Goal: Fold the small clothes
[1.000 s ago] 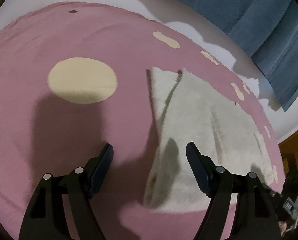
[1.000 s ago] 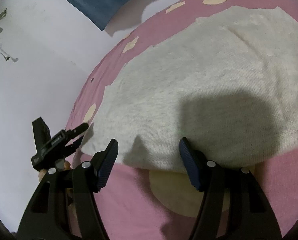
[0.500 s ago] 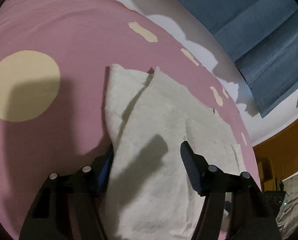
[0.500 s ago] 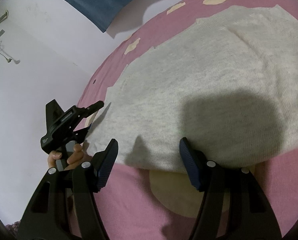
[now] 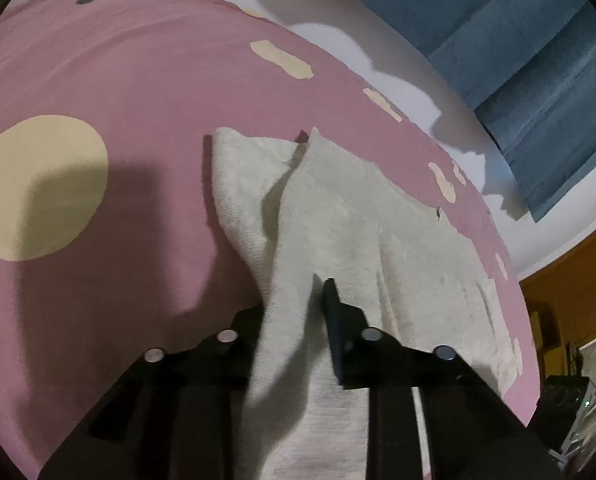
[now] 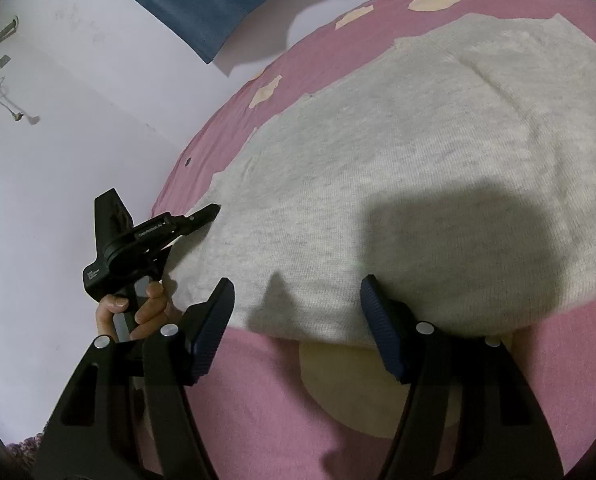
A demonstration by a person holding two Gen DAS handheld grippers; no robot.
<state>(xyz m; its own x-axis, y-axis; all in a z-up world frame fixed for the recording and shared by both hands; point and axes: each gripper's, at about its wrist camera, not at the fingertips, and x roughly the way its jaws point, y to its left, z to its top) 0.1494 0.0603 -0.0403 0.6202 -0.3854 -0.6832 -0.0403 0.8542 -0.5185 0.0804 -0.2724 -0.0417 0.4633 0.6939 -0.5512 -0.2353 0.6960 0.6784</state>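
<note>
A light grey knit garment (image 5: 358,232) lies spread on a pink cover (image 5: 117,100) with cream spots. My left gripper (image 5: 293,304) is shut on the garment's near edge, and the cloth bunches up between its fingers. In the right wrist view the same garment (image 6: 398,168) fills the middle. My right gripper (image 6: 293,308) is open, its fingers just at the garment's near hem, holding nothing. The left gripper (image 6: 201,216) shows there at the garment's left corner, held by a hand (image 6: 137,308).
A large cream circle (image 5: 37,188) marks the cover left of the garment. Blue curtains (image 5: 518,40) hang on the white wall behind. Wooden furniture (image 5: 570,280) stands at the right. Another cream spot (image 6: 378,388) lies under the garment's hem.
My left gripper moved onto the garment's edge and closed on it, from wide open a second ago. My right gripper has stayed open at the hem.
</note>
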